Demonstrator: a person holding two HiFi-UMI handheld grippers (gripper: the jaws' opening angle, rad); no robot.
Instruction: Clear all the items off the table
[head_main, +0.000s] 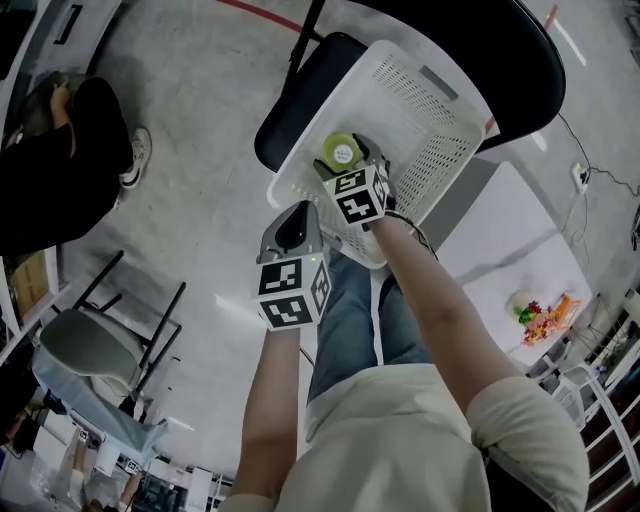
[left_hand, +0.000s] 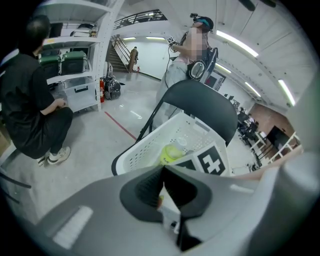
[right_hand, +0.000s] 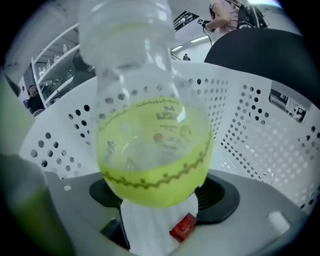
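Head view, basket: a white holed basket (head_main: 440, 110) sits on a black chair (head_main: 300, 100), seemingly the drop spot for cleared things.
Head view, bottle: a bottle (head_main: 341, 152) of yellow-green drink stands inside the basket.
Head view, right gripper: the right gripper (head_main: 357, 168) hangs just over the bottle.
Head view, table: the table (head_main: 520, 250) lies off to the right with colourful bits (head_main: 545, 315) on it, so clearing looks unfinished.
Left gripper view, left gripper: the left gripper (left_hand: 162, 172) has its jaws pressed together on nothing and waits beside the basket, likely out of the way.
Right gripper view, bottle: it fills the view between jaws spread wide, pads off it, apparently let go.
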